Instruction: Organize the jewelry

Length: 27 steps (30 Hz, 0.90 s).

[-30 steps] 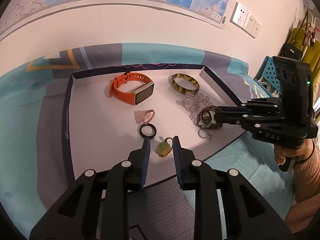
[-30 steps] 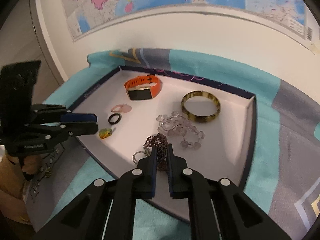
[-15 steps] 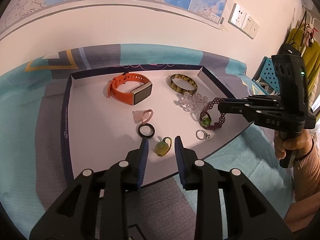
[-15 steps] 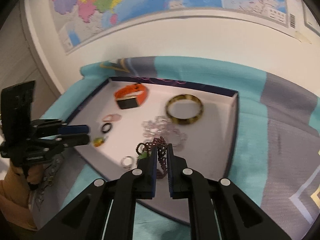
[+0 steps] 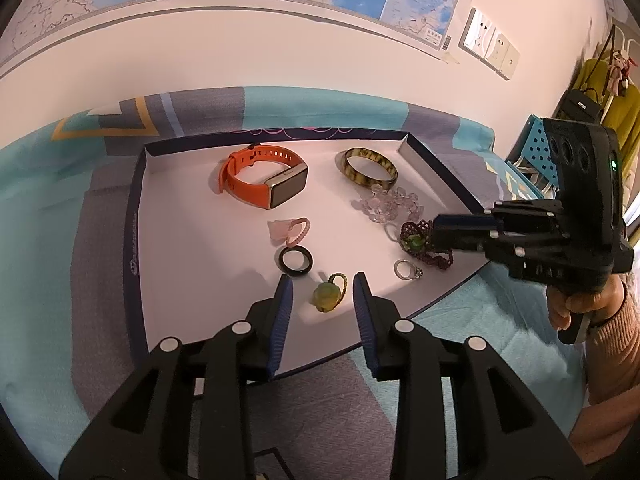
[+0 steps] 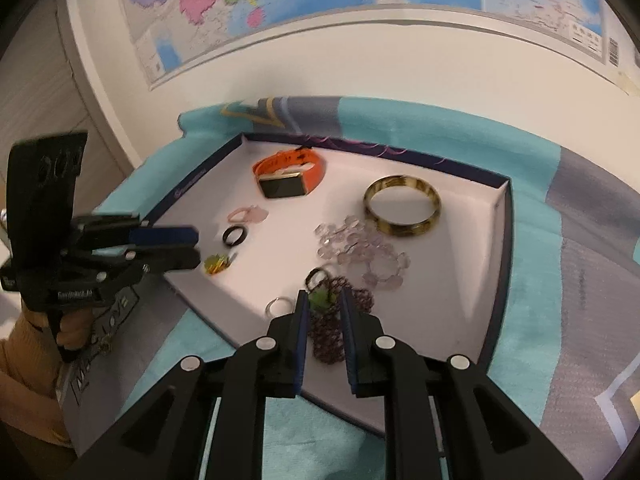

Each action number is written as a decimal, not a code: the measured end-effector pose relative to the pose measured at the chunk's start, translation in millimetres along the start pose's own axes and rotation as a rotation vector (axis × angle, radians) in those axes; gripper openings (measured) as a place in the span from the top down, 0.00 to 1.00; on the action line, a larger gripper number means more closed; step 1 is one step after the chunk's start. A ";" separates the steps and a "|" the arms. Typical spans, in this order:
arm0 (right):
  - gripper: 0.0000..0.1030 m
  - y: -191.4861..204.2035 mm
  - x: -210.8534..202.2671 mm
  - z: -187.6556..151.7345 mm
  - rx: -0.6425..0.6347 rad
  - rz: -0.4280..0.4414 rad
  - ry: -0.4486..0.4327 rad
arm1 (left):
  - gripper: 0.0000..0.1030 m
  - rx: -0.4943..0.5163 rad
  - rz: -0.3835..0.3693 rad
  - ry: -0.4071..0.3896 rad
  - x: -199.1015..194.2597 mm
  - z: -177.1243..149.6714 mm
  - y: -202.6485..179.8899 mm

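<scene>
Nearest, left gripper (image 5: 322,286) spread wide, black with ribbed blue pads, hovering over a small green pendant ring (image 5: 329,294) lying between the fingers, untouched. Right gripper (image 6: 323,305) also parted, gripping nothing, straddling a dark maroon beaded bracelet (image 6: 332,334) with a green charm, heaped near the tray's front edge. Just beside it, a thin silver ring (image 5: 407,270).

All held in a shallow rectangular tray (image 5: 136,216), white floor, low navy walls, resting on a surface draped in teal and grey patterned cloth (image 5: 60,208), soft and slightly rumpled. Bare white floor along the tray's left side and near the far right wall; cloth margin free all around.

Farther in: a glossy black band ring (image 5: 295,261), a pale pink ring (image 5: 291,231), then a loose cluster of clear crystal beads (image 5: 387,205). At the back, an orange rubber smartwatch (image 5: 262,182) with rectangular face, standing on its strap, and a smooth mottled amber bangle (image 5: 371,168) lying flat, well apart.

Behind, a plain white wall with a colourful map (image 6: 320,4) and white wall sockets (image 5: 490,49).
</scene>
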State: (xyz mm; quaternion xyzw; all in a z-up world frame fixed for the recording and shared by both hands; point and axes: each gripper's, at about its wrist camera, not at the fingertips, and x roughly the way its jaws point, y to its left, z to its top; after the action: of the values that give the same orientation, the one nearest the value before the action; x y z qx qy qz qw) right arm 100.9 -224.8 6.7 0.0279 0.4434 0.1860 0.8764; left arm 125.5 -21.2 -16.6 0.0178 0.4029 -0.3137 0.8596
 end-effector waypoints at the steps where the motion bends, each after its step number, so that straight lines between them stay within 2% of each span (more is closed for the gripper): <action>1: 0.85 -5.2 0.1 2.1 0.014 -0.021 -0.005 | 0.70 0.000 -0.001 0.000 0.1 0.2 0.1; 4: 0.84 -15.0 4.5 6.5 0.037 -0.077 -0.006 | 0.70 0.002 -0.003 0.001 0.3 -0.1 -0.1; 6: 0.80 -18.2 10.1 8.1 0.043 -0.084 0.002 | 0.70 0.004 -0.003 0.002 0.7 -0.4 -0.7; 8: 0.79 -18.2 15.0 8.2 0.039 -0.091 0.010 | 0.69 0.004 -0.003 0.002 0.8 -0.7 -0.5; 20: 0.79 -16.5 -16.5 0.7 0.074 -0.022 -0.055 | 0.67 0.014 0.024 -0.045 -21.0 1.4 -3.4; 27: 0.78 2.2 -30.0 -11.3 0.043 0.032 -0.065 | 0.65 0.007 0.074 -0.045 -48.7 -16.1 -0.1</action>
State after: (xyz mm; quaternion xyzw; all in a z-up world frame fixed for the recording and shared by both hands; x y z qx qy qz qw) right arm 75.2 -234.6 23.3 0.0598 0.4179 0.1896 0.8865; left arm 91.1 8.9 6.9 0.0286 0.3812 -0.2835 0.8795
